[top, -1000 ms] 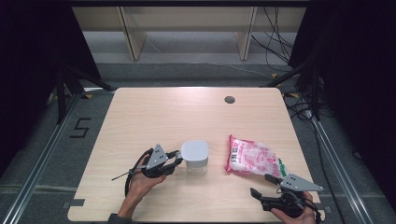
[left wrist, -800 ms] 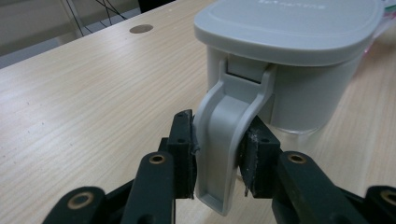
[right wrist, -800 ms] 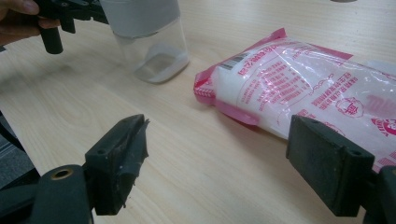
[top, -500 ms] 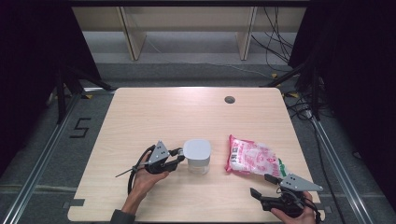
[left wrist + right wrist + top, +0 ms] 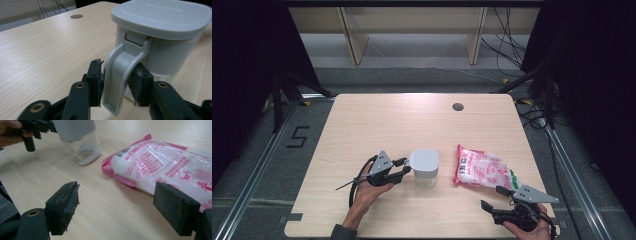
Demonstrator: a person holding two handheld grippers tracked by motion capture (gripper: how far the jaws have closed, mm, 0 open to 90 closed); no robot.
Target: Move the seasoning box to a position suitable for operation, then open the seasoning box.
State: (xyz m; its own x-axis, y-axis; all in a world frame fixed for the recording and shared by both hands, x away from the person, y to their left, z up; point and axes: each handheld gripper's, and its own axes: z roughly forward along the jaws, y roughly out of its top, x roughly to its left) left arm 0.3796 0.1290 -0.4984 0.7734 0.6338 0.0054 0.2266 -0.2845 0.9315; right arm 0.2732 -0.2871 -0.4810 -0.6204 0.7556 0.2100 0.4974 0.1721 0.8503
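Grey plastic, the hinged latch (image 5: 122,75) of the container, hangs between the two black jaws of the left gripper (image 5: 117,83); these jaws have just been opening. The right-hand pad (image 5: 138,83) lies against the latch edge, while a narrow gap shows beside the left-hand pad (image 5: 96,80), so the grip has slackened and the jaws stand parted around the latch rather than clamped on it. The latch swings down and outward from a hinge under the grey lid (image 5: 162,17).

Seen from the high view, the left gripper (image 5: 404,167) reaches sideways to the container (image 5: 424,168), which stands upright near the front middle of the wooden table (image 5: 412,120). Its lower body is clear, and a little pale powder lies at the bottom, as the right gripper view shows (image 5: 83,150). The left hand (image 5: 364,195) holds the gripper from behind, a black cable looping beside it.

The right gripper (image 5: 497,197) rests low at the front right corner of the table, its jaws spread wide and holding nothing (image 5: 116,207). Just ahead of it lies a pink-and-white plastic bag (image 5: 482,167), flat on the table, right of the container and apart from it. A round dark grommet (image 5: 457,106) sits in the tabletop farther back.
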